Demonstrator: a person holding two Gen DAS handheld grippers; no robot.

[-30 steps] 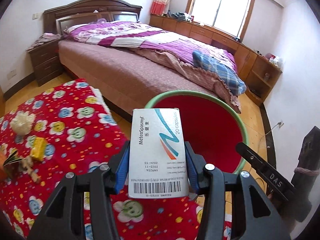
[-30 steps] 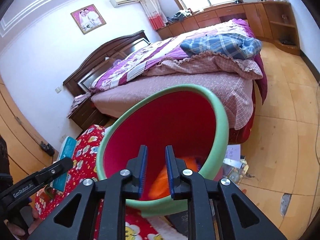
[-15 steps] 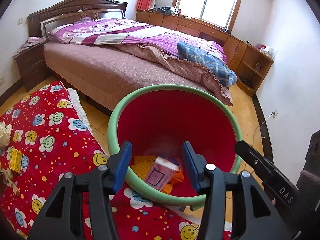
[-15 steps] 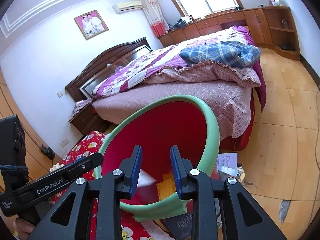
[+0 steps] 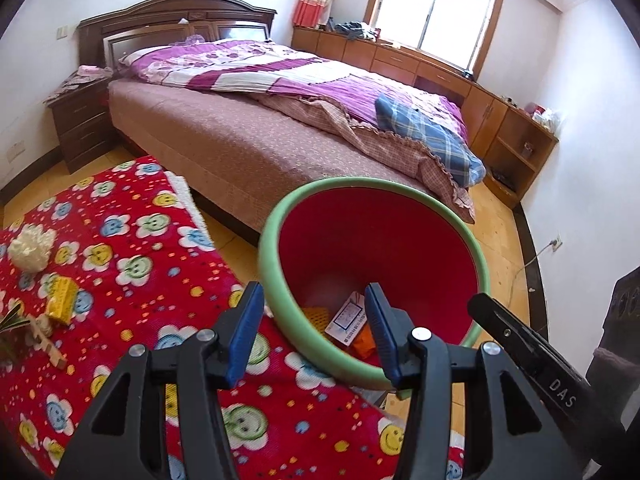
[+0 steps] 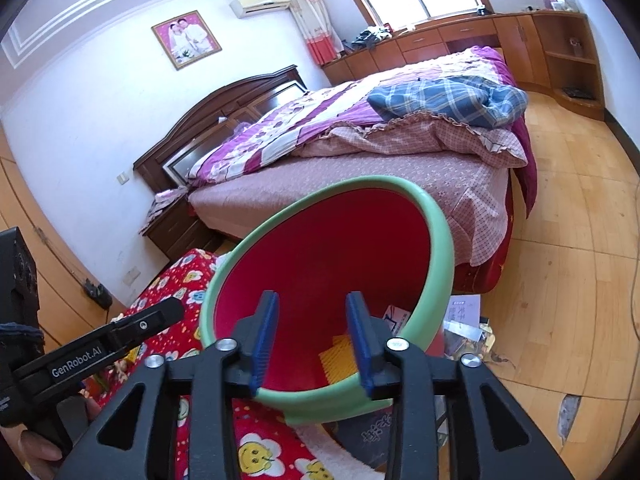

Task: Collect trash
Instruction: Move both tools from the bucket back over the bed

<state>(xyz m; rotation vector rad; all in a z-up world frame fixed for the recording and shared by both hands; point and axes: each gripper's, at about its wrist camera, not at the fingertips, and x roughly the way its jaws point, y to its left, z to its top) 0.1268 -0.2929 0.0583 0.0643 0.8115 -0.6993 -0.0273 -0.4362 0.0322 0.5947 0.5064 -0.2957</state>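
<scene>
Left hand-held gripper (image 5: 314, 334) released, nothing between the pads, hanging over the near rim of the bin (image 5: 280, 200). Right hand-held gripper (image 6: 312, 340) has just been opening, also empty, with the bin rim below it

Bin: red inside, pale green rim, tilted toward both cameras, at the edge of the red smiley blanket (image 5: 132, 264) near the bed (image 5: 248, 148). In the bottom: the white medicine box (image 5: 347, 316) lying flat, touching an orange scrap (image 5: 364, 345) and a yellow mesh piece (image 5: 316, 315)

Trash left on the blanket, well apart from the bin: yellow carton (image 5: 61, 300), white fluffy wad (image 5: 31, 249). More papers on the floor (image 6: 466, 316) just beside the bin

Handling guess: carton is light, stiff card, will crush if squeezed hard, so pinch across the short sides. Wad looks soft and compressible, so grab it mid-body and close the jaws well in. Floor papers are thin and flat, so an edge pinch is likely needed
</scene>
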